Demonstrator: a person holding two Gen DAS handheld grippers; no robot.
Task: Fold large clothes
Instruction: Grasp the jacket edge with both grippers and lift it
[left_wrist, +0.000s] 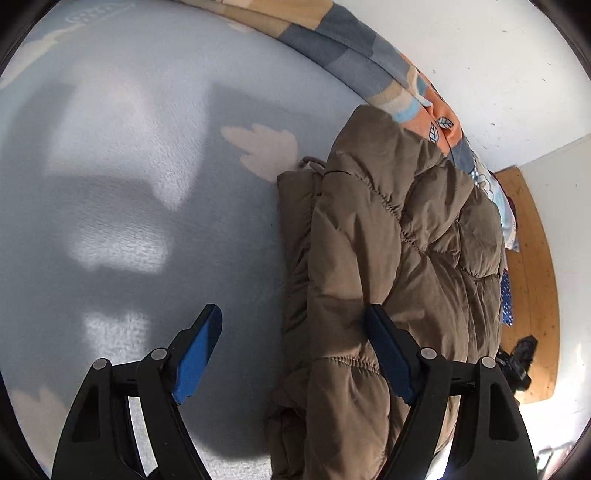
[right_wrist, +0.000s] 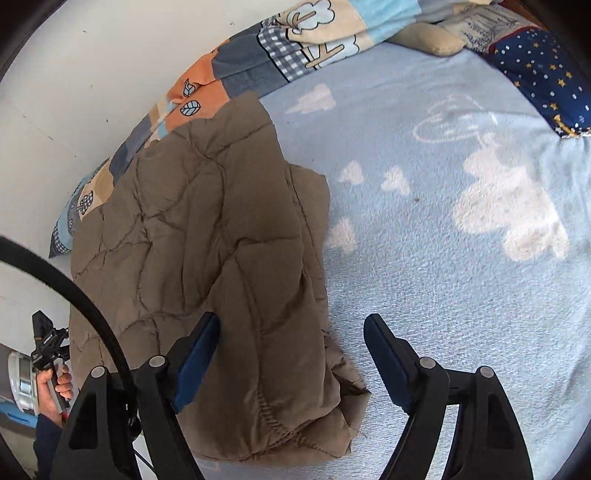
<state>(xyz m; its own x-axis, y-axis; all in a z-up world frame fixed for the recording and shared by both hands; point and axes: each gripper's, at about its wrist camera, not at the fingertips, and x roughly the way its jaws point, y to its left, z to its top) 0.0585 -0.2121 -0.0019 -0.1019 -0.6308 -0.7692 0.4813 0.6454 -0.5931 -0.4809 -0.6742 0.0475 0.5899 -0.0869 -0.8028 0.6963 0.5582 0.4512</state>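
Your left gripper (left_wrist: 293, 354) has its jaws spread wide and grips nothing; its right finger (left_wrist: 388, 354) sits over the folded brown jacket (left_wrist: 399, 236), which fills the 3 o'clock side of that view, lying on the light blue blanket (left_wrist: 147, 166). Your right gripper (right_wrist: 291, 360) is just as wide open and empty, hovering over the jacket's near edge at 6 o'clock. In that view the jacket (right_wrist: 207, 236) lies from centre toward 9 o'clock, touching the patchwork quilt (right_wrist: 236, 62) along the wall at 11 o'clock. A starry navy pillow (right_wrist: 543, 81) sits at 2 o'clock.
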